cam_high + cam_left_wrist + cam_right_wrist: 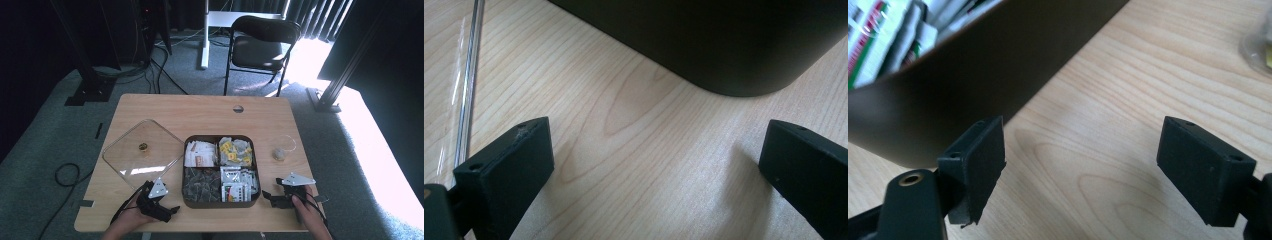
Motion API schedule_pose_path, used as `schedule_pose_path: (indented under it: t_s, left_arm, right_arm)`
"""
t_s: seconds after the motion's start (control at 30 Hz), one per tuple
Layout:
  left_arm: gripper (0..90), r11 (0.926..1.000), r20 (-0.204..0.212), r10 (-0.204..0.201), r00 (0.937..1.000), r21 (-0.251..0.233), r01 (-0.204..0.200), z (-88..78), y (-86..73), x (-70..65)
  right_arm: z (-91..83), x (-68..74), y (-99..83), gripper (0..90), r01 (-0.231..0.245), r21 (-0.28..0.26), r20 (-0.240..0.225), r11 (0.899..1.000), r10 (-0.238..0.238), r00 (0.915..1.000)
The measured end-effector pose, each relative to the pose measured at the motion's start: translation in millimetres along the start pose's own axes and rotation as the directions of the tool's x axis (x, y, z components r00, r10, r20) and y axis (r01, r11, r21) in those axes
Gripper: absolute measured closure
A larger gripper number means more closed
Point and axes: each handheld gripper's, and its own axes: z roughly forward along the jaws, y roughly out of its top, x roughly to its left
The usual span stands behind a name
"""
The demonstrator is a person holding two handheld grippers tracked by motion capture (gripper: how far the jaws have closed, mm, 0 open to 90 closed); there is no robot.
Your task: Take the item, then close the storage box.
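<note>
Your left gripper [172, 209] rests low on the table [200, 107], just beside the near left corner of the dark compartment box [220, 202]. Its jaws stand spread, with bare wood between them, and in the left gripper view the rounded box corner [734, 60] lies ahead of the jaws and apart from them. Your right gripper [267, 197] sits just beside the near right corner of the box, jaws likewise spread and pinching nothing. In the right gripper view the box wall [973, 85] runs close past the left-hand jaw without a visible touch.

The step in hand appears to be a two-sided approach to the box. Keep both grippers low and level, and bring each one square to its wall before you close. Avoid closing on the rounded corner, where the pads are likely to slip. Keep the jaws clear of the tea bag packets [222, 167] that fill the four compartments inside the box.

The clear square lid [125, 150] lies flat on the table to the left of the box and beyond your left gripper, with a small brass knob [143, 147] at its centre. A small clear cup [281, 150] stands to the right of the box, well apart from your right gripper.
</note>
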Motion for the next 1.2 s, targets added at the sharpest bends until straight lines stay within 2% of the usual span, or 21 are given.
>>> schedule_pose_path:
  t_s: [0.27,0.43,0.77,1.03,1.2]
  left_arm:
    - [1.3,1.0,-0.001,0.002,1.0,0.0,-0.002,-0.3,-0.3,-0.4]
    - [1.3,1.0,-0.003,-0.003,1.0,-0.001,0.003,-0.2,-0.2,-0.8]
    - [1.4,1.0,-0.002,-0.002,1.0,-0.001,0.002,-1.1,-1.0,-0.3]
    - [1.8,0.9999,-0.035,-0.006,0.9994,0.015,0.007,-3.2,0.1,0.5]
    - [2.1,0.9993,-0.051,-0.034,0.9981,0.015,0.035,-7.6,0.7,5.5]
  right_arm:
    - [5.1,2.6,-1.0,18.5,0.04,0.041,0.011,0.998,-0.041,0.9991]
    - [7.0,5.8,-0.4,14.2,0.074,0.059,0.014,0.995,-0.075,0.9971]
    - [7.1,6.3,-0.3,13.5,0.078,0.061,0.01,0.995,-0.078,0.9969]
    - [7.2,6.3,-0.4,13.2,0.079,0.062,0.01,0.995,-0.079,0.9968]
    - [7.2,6.4,-0.4,13.2,0.079,0.062,0.01,0.995,-0.079,0.9968]
